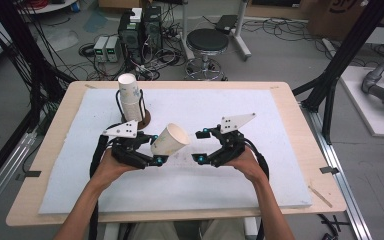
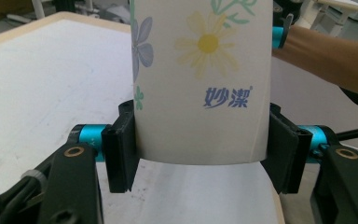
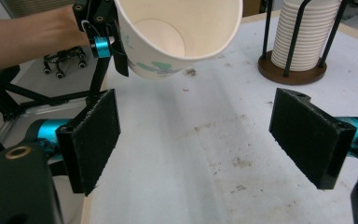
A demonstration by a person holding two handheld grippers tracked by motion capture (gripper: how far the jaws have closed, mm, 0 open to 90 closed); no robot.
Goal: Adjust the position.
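Left gripper view: paper cup [image 2: 200, 84] between hand-held gripper [image 2: 200, 154] pads.

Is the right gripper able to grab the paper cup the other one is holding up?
Probably yes. The right gripper is open with nothing between its jaws, and the paper cup, clamped at its base by the left gripper, is tilted with its open rim toward it. Bare white table pad lies between them.

2 grippers — left [image 1: 152, 148], right [image 1: 198, 145]; 1 loose cup [image 1: 170, 140]; 1 cup stack [image 1: 130, 97] — 1 stool [image 1: 207, 41].
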